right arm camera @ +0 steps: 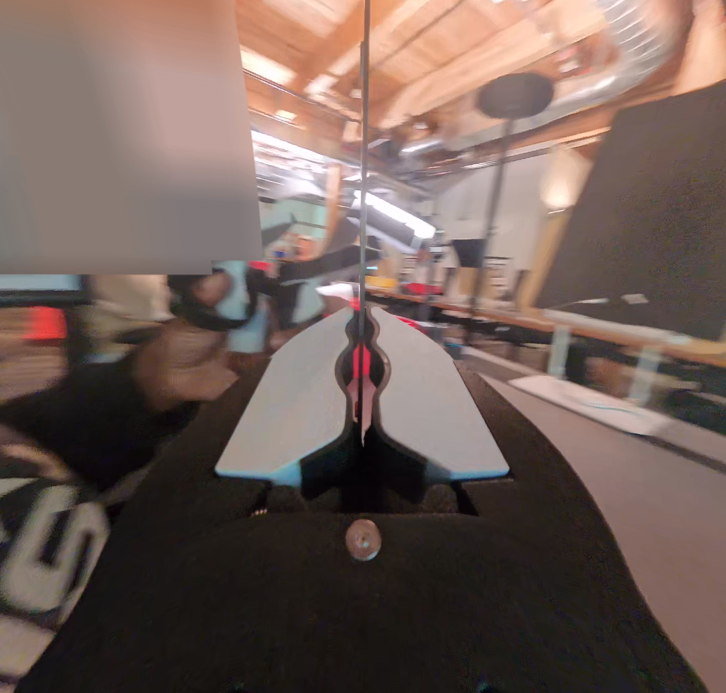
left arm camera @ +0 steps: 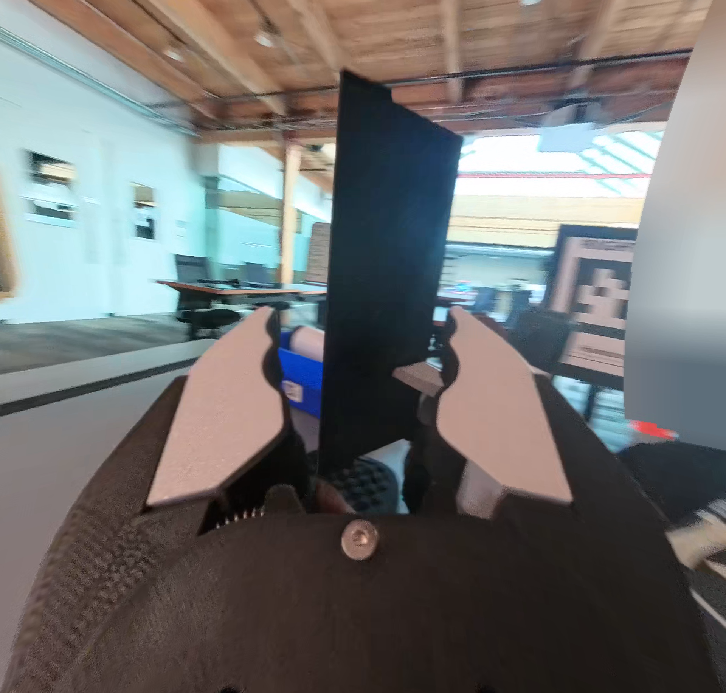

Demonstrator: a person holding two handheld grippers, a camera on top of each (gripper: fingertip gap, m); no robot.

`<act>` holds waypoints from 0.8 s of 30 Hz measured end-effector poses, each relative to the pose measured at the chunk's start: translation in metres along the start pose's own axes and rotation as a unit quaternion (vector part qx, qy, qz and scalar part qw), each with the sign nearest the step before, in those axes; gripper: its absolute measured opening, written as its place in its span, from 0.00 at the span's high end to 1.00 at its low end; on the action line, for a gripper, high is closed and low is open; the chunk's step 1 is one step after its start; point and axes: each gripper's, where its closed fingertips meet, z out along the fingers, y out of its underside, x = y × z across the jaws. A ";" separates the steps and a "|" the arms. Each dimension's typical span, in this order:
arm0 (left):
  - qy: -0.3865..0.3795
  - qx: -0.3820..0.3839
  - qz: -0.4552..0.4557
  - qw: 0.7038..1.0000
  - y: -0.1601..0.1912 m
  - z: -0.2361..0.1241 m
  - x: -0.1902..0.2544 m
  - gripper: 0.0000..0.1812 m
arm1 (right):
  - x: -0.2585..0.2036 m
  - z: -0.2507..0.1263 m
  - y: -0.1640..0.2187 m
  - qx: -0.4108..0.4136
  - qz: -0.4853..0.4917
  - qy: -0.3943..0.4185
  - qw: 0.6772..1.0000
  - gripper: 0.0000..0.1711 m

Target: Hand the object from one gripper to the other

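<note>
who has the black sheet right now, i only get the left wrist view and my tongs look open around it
observer: the right tongs are shut on the black sheet
operator: how does it sit in them
observer: edge-on to that camera, a thin line running straight up out of the top of the picture
operator: just a tip pinch?
observer: no, its edge reaches back between the fingers, well behind the tips

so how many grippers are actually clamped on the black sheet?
1. Right gripper is shut on the black sheet. Left gripper is open around it, not clamped.
</note>
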 end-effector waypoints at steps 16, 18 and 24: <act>0.087 -0.056 -0.012 0.995 0.012 0.029 0.025 0.52 | -0.012 0.000 -0.006 0.006 -0.156 0.047 0.987 0.87; 0.184 -0.061 -0.037 0.980 0.002 0.014 0.039 0.52 | -0.020 -0.001 -0.021 0.025 -0.060 -0.028 0.997 0.71; 0.356 -0.091 -0.060 0.928 -0.001 -0.023 0.060 0.52 | -0.034 -0.008 -0.031 -0.026 0.173 -0.214 0.961 0.52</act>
